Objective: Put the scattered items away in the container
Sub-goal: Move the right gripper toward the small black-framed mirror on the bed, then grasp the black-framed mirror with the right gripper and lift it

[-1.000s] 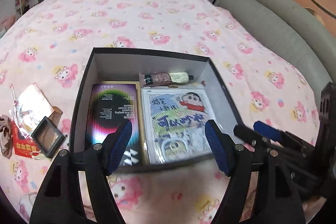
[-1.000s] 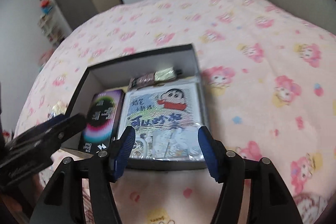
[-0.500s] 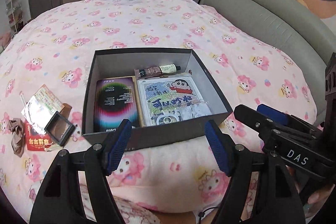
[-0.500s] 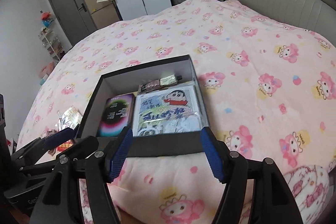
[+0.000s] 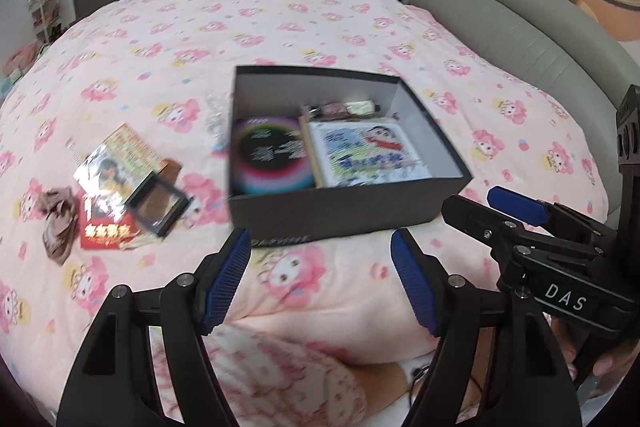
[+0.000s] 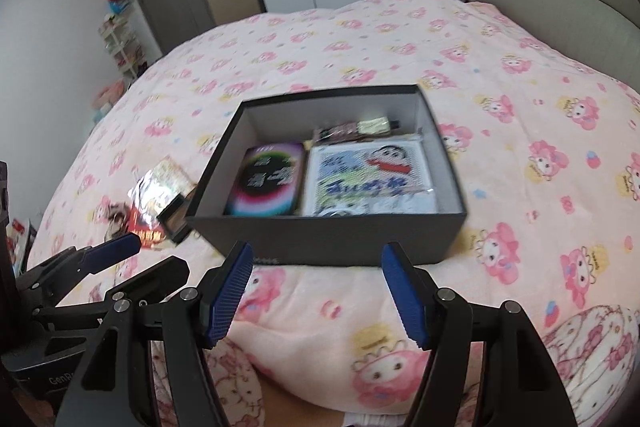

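A dark open box [image 5: 348, 215] sits on a bed covered by a pink cartoon-print blanket [image 5: 160, 39], and both cameras look at it from the near side. Inside it lie a black packet with a rainbow ring [image 5: 272, 157] on the left, a cartoon-character picture pack [image 5: 366, 157] beside it on the right, and a small tube [image 5: 344, 108] along the far wall. To the left of the box, on the blanket, a loose cluster is still outside: a shiny foil packet [image 5: 116, 163], a red packet [image 5: 102, 233] partly under it, a black square compact [image 5: 157, 203] resting on top near a brown comb [image 5: 170, 171], and a crumpled brownish piece of cloth [image 5: 60, 223] furthest left. The left hand-held gripper [image 5: 320, 277] hangs above the blanket just short of the box's near wall, its blue-padded fingers spread wide with nothing between them. The right hand-held gripper [image 6: 316, 291] is likewise spread wide and empty, just in front of the same wall. Each gripper shows at the edge of the other's view. A grey padded headboard [image 5: 520, 39] curves along the right side of the bed.
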